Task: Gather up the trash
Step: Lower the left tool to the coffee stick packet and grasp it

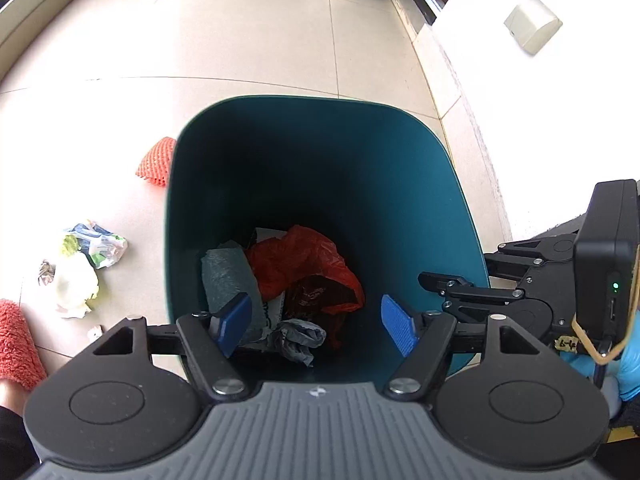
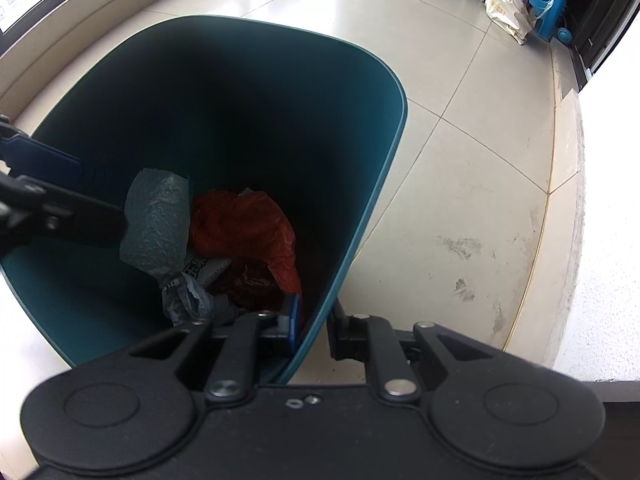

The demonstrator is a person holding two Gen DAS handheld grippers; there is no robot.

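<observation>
Left gripper (image 1: pixel 316 326): you hold it wide open and unloaded over the teal bin (image 1: pixel 400 136).
Right gripper (image 2: pixel 312 328): yours pinches the bin's rim at 3 o'clock.
Loose trash (image 1: pixel 86 264): on the tiles (image 1: pixel 256 36) at 9 o'clock.
Room: open floor at 12 o'clock.

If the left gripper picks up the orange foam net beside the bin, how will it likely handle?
The foam net looks like open mesh, so probably very light and squashy. Its bumpy texture should grip well against the pads. It lies flat against the bin, so rolling seems unlikely.
</observation>
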